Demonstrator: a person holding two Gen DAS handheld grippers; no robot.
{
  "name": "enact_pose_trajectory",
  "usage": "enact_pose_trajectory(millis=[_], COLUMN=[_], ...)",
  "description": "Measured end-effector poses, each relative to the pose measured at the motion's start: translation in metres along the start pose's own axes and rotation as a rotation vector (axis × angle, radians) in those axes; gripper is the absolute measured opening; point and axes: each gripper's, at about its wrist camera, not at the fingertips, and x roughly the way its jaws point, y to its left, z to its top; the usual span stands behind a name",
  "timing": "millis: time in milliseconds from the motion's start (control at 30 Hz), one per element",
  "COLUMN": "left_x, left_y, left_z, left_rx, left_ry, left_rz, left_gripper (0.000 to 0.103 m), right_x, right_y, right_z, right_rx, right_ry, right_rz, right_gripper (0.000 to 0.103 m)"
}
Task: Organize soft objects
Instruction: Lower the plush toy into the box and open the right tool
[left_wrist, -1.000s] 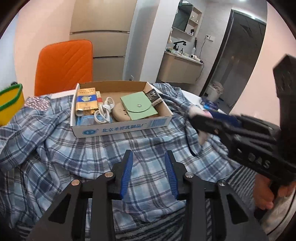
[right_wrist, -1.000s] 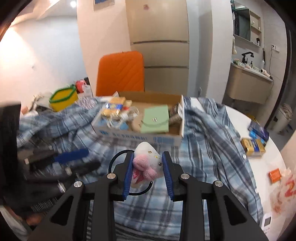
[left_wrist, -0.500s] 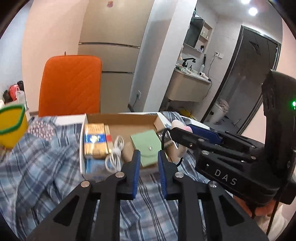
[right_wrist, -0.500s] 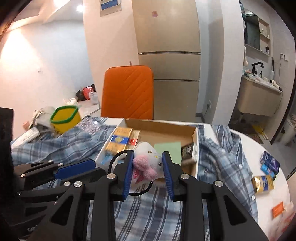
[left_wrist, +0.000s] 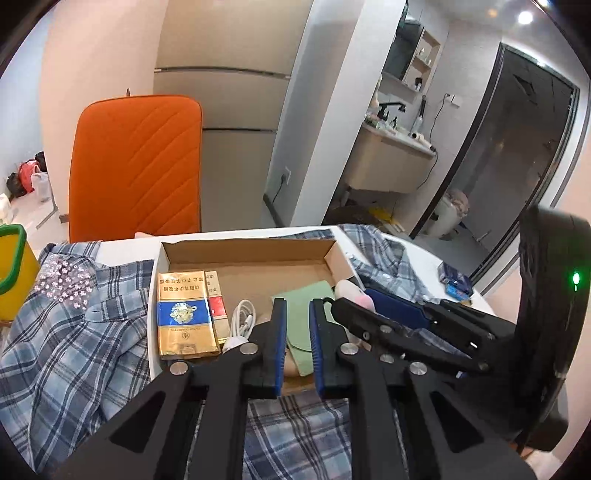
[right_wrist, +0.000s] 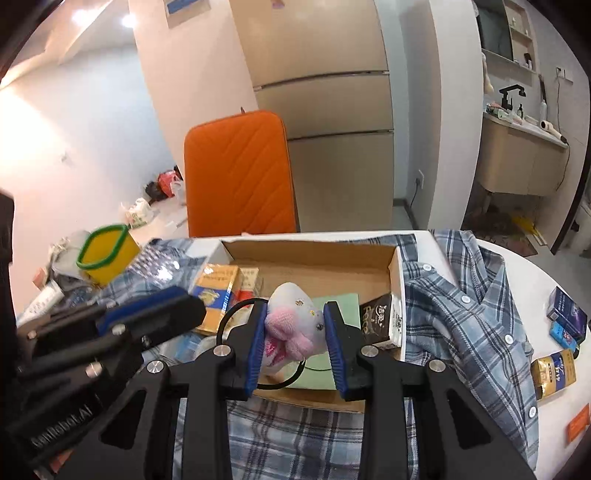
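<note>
Table (right_wrist: 517, 258) draped with a plaid shirt (right_wrist: 472, 314), orange chair (right_wrist: 236, 173) behind. Cardboard box (right_wrist: 393, 291) on the shirt holds packets, a cable and a green pouch (left_wrist: 306, 295). Right gripper (right_wrist: 295, 334) is clamped on a small plush toy (right_wrist: 291, 317) over the box. Left gripper (left_wrist: 297, 332) has closed to a narrow gap with nothing in it, at the box's near edge.

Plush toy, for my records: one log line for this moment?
right gripper: shut on plush toy | left gripper: shut, empty | over cardboard box

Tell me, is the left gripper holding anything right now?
No, the left gripper is shut on nothing; only the right gripper clamps the plush toy.
</note>
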Motion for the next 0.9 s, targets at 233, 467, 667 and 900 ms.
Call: enact_pose_trajectory(millis=[233,467,667,900], left_x=[0.021,0.030,0.021,-0.008], left_y=[0.011,0.015,0.014,0.012], left_z=[0.004,0.000,0.001,0.004], left_rx=[-0.036,-0.038,-0.009,0.001], left_ry=[0.028,0.044,0.016,-0.122], left_rz=[-0.007,0.000,0.037,0.113], left_gripper=[0.011,0.011,0.012,0.087], right_x=[0.028,0.035,0.034,0.020], right_y=[0.000,0.007,0.000,-0.007], right_z=[-0.013,-0.016,-0.015,-0.008], right_rx=[-0.035,-0.056,-0.028,-0.024], right_ry=[0.053,0.038,0.028,-0.019], right_rz=[0.001,0.001,-0.012,-0.067], right_gripper=[0.033,0.033,0.069,0.071])
